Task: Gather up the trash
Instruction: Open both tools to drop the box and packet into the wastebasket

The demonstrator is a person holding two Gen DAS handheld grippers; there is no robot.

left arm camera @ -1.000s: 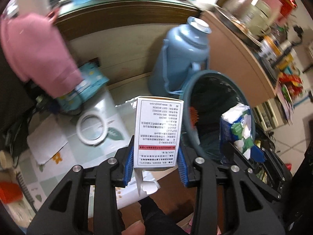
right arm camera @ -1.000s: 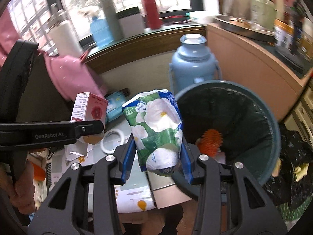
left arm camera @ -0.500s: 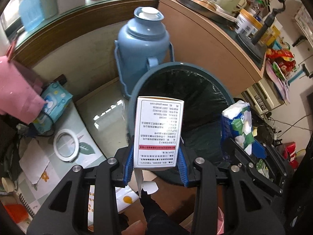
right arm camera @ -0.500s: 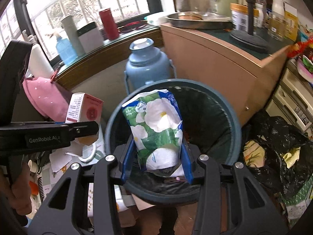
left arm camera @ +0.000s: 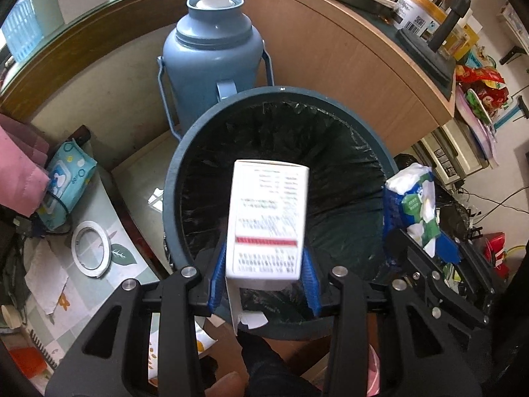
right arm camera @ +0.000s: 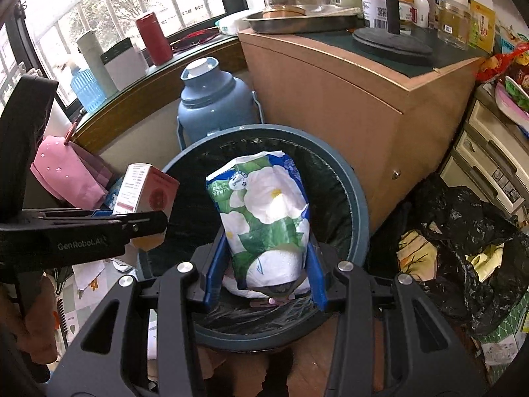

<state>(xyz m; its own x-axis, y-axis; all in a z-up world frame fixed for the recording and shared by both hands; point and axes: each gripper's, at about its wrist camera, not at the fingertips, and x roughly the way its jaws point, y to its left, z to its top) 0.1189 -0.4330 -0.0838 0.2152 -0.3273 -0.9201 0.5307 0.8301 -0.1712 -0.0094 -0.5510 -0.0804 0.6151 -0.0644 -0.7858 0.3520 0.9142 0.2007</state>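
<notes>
Two items held, one per gripper, both over the bin [left arm camera: 185, 165] mouth. Your left gripper [left arm camera: 264, 278] is closed on the white carton [left arm camera: 267, 221], pads pinching its sides. Your right gripper [right arm camera: 264, 274] is clamped around the floral tissue pack [right arm camera: 264, 211].

Risk: the carton sits close to the near rim; release it there and it may clip the edge and drop to the floor. Its loose bottom flap could also snag a pad. The soft tissue pack may cling to one pad when the jaws part.

Versus a second ago: both grippers have moved from beside the bin to above its opening. The grips are unchanged. The blue thermos [left arm camera: 211, 53] has stayed put behind it.
</notes>
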